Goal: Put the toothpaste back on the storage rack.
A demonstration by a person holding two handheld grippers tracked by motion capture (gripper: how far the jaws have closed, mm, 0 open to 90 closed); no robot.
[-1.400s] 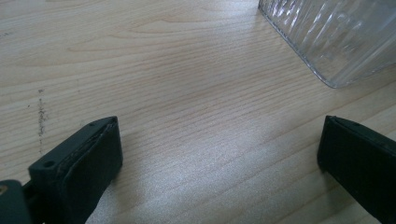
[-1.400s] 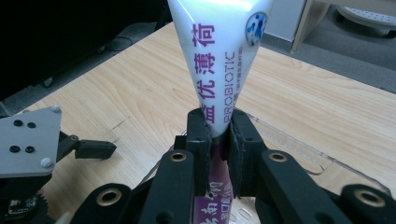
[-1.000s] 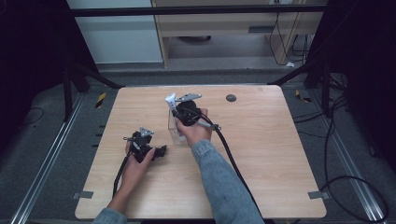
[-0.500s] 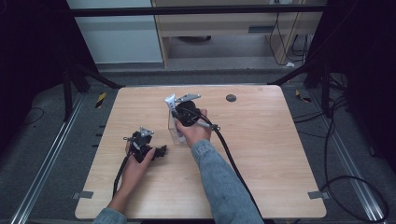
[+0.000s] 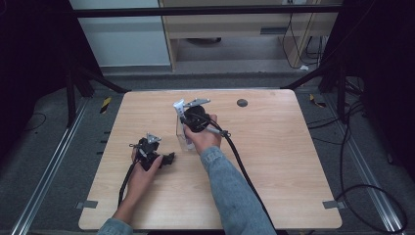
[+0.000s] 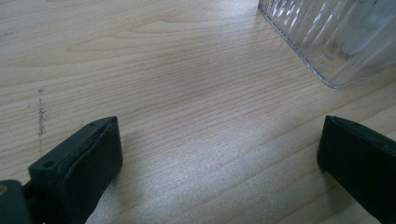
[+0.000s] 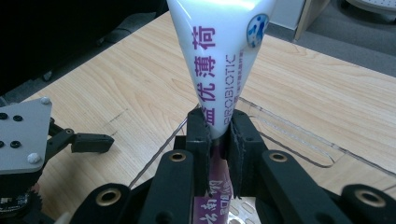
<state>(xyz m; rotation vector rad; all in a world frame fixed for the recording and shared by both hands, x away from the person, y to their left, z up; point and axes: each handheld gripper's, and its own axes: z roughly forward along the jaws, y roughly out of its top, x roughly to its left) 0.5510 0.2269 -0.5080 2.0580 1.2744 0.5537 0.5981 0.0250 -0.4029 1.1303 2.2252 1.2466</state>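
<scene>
The white toothpaste tube [image 7: 219, 70] is pinched upright by the right gripper [image 7: 218, 135] above the clear ribbed glass container [image 6: 336, 37] (jaws of the left gripper [image 6: 219, 158] are spread, resting nearby), so it is best lowered straight and released gently.

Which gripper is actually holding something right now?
The right gripper: its jaws are clamped on the white tube printed PROBIOTIC, above the clear ribbed container. The left gripper has jaws wide apart over bare table.
</scene>
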